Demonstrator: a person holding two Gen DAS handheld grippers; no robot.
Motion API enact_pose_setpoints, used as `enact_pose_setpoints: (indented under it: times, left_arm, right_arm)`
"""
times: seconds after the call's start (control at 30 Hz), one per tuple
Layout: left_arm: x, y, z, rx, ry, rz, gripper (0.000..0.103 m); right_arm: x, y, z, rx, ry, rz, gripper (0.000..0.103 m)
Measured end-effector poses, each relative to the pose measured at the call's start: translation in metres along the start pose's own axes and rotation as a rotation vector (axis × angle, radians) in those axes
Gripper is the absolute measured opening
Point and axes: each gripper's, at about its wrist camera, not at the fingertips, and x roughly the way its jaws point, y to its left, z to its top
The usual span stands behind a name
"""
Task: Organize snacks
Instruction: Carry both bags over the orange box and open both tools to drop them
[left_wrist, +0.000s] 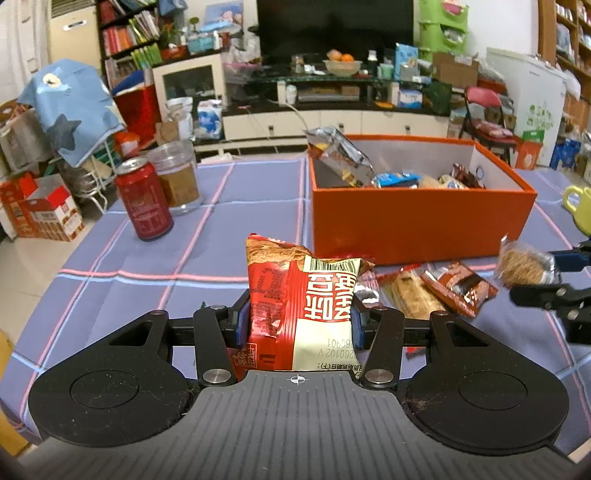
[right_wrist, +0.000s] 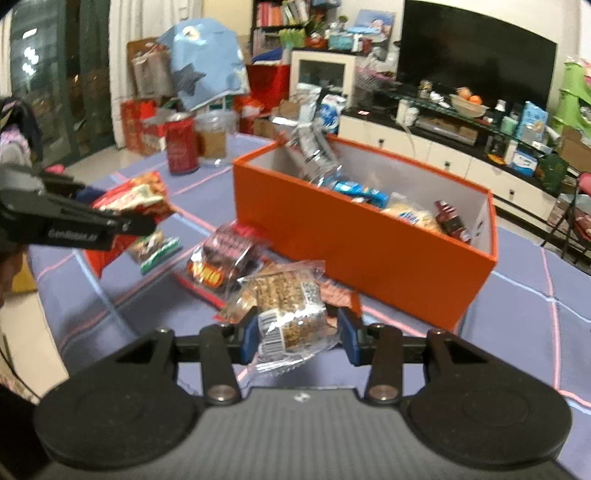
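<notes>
My left gripper (left_wrist: 297, 323) is shut on a red and cream snack packet (left_wrist: 295, 302), held above the purple checked tablecloth in front of the orange box (left_wrist: 417, 225). The same packet shows in the right wrist view (right_wrist: 136, 197). My right gripper (right_wrist: 297, 334) is shut on a clear-wrapped brown snack bar (right_wrist: 288, 306), also seen at the right edge of the left wrist view (left_wrist: 522, 264). The orange box (right_wrist: 354, 240) holds several snacks, with a silver bag (left_wrist: 336, 155) sticking up at its left end.
Loose snack packets (left_wrist: 436, 288) lie on the cloth in front of the box, also in the right wrist view (right_wrist: 221, 262). A red can (left_wrist: 144, 199) and a glass jar (left_wrist: 177, 177) stand at the left. A yellow-green cup (left_wrist: 580, 206) sits at the right edge.
</notes>
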Motion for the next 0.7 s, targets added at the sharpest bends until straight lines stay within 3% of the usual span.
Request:
enact_pose_setpoints:
  times: [0.33,0.7]
  left_arm:
    - [-0.010,0.000,0.011,-0.011,-0.044,0.014,0.014]
    - [-0.006,-0.025,0.022,0.029,-0.048,0.039,0.014]
  right_arm:
    - [-0.016,-0.024,0.010,0.076,-0.062,-0.063,0.045]
    - [-0.018,-0.022,0.012,0.078,-0.062,-0.058,0.045]
